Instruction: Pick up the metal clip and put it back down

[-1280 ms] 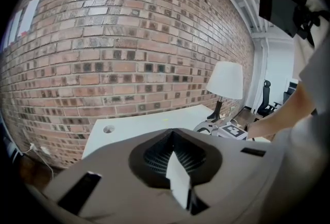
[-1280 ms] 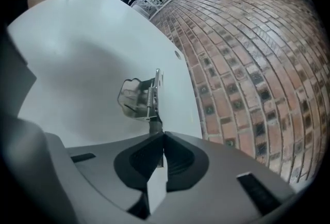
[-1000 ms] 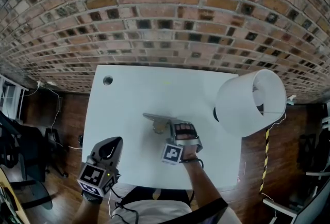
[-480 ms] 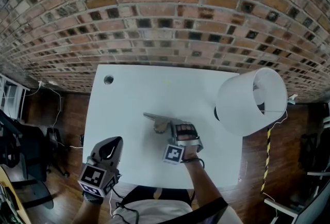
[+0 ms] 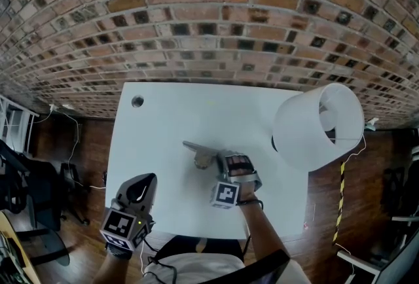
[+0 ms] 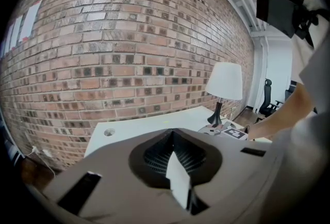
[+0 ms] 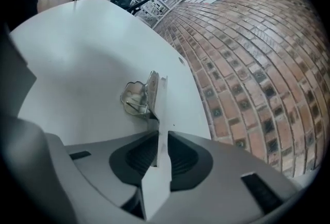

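Note:
The metal clip [image 5: 200, 154] lies on the white table [image 5: 163, 125] near its middle, one flat lever pointing up-left. In the right gripper view the clip [image 7: 138, 97] rests on the tabletop just past the fingertips, its lever alongside the white finger [image 7: 157, 166]. My right gripper [image 5: 216, 159] sits right of the clip; its jaws have just been opening and stand narrowly open, not pressing the clip. My left gripper [image 5: 140, 182] hovers off the table's front left edge, shut and empty [image 6: 178, 181].
A white-shaded lamp [image 5: 319, 129] stands at the table's right edge, also seen in the left gripper view as the lamp [image 6: 224, 81]. A round cable hole [image 5: 137, 101] is at the far left corner. A brick wall runs behind the table.
The right gripper has shifted slightly right and back from the clip. The clip stays where it was on the table. The left gripper has not moved.

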